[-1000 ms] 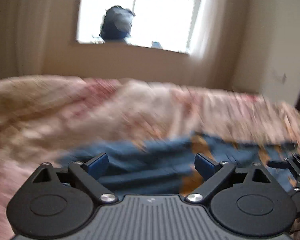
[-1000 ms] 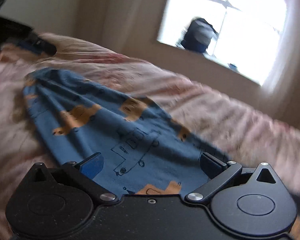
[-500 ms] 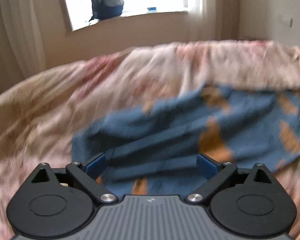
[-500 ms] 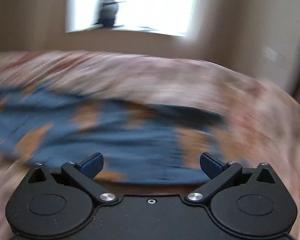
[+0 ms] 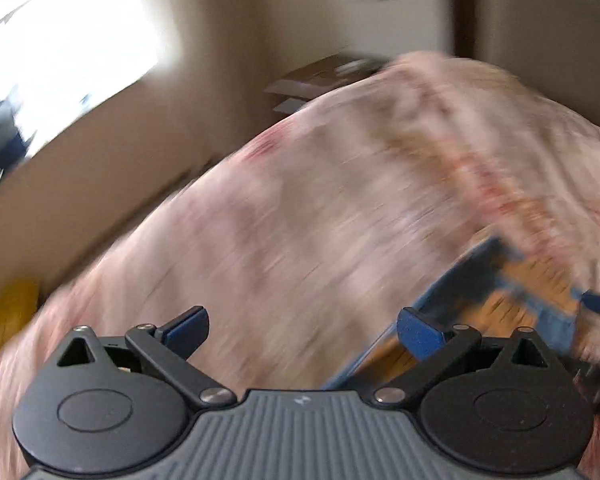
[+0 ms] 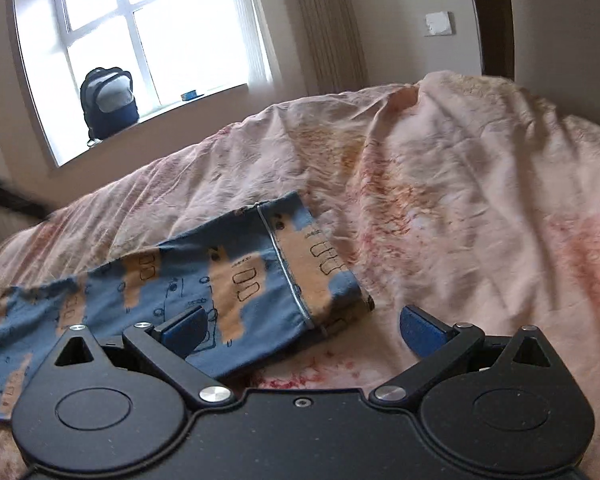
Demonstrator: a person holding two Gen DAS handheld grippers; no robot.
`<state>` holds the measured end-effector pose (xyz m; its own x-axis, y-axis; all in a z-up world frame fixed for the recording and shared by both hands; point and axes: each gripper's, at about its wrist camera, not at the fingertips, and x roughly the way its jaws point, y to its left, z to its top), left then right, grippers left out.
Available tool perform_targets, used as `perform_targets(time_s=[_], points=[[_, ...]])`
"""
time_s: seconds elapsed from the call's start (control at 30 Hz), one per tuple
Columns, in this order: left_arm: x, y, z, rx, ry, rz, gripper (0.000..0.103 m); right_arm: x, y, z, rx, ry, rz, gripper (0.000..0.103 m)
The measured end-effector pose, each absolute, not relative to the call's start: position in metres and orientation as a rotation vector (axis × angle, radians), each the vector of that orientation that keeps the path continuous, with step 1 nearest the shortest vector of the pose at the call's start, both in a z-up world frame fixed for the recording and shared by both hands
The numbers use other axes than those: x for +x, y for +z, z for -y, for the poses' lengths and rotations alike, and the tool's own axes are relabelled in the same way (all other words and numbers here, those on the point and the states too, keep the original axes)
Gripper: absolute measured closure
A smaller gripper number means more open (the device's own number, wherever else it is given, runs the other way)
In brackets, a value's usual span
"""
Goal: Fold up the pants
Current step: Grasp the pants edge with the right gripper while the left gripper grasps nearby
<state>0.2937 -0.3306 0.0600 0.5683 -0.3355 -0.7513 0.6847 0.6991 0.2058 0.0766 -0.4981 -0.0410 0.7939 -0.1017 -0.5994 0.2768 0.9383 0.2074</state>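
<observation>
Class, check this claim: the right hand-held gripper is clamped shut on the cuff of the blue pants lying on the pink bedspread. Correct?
Not quite. The right wrist view shows the right hand-held gripper open, gripping nothing; the blue pants do lie on the pink bedspread.

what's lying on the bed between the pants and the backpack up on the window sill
Nothing but bare pink bedspread lies between the pants and the backpack, then the wall under the sill; the right wrist view shows it.

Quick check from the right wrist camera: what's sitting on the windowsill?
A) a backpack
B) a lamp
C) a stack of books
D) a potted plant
A: a dark backpack stands upright on the windowsill against the glass, beyond the bed where the pants lie.
</observation>
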Motion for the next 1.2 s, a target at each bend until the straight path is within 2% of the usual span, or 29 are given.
perform_targets(time_s=[0.17,0.27,0.37,0.43,0.47,0.67,0.8,0.87,0.93,1.0,1.2], points=[[0.279,0.027,0.401,0.607,-0.852,-0.606,0.001,0.077,-0.044,0.509,0.433,-0.19,-0.618,0.003],[0.282,0.001,0.42,0.657,-0.876,-0.64,0.001,0.073,-0.045,0.511,0.464,-0.181,-0.59,0.013],[0.289,-0.018,0.428,0.643,-0.882,-0.69,0.0,0.07,-0.048,0.517,0.49,-0.188,-0.572,0.03],[0.293,-0.021,0.428,0.603,-0.895,-0.72,0.0,0.068,-0.05,0.521,0.508,-0.207,-0.565,0.055],[0.296,-0.022,0.429,0.6,-0.896,-0.73,0.0,0.067,-0.051,0.524,0.525,-0.218,-0.562,0.058],[0.298,0.01,0.417,0.503,-0.843,-0.713,0.001,0.065,-0.054,0.533,0.591,-0.22,-0.544,0.066],[0.291,0.036,0.406,0.412,-0.878,-0.767,0.0,0.068,-0.051,0.528,0.557,-0.212,-0.535,0.081],[0.294,0.044,0.408,0.369,-0.913,-0.839,0.001,0.069,-0.047,0.522,0.483,-0.212,-0.526,0.085],[0.3,0.05,0.411,0.29,-0.946,-0.947,0.006,0.07,-0.04,0.505,0.346,-0.215,-0.516,0.086],[0.306,0.053,0.414,0.194,-0.958,-1.04,0.017,0.071,-0.036,0.485,0.178,-0.214,-0.501,0.087],[0.311,0.041,0.428,0.12,-0.919,-1.222,0.029,0.071,-0.036,0.447,-0.128,-0.185,-0.464,0.087]])
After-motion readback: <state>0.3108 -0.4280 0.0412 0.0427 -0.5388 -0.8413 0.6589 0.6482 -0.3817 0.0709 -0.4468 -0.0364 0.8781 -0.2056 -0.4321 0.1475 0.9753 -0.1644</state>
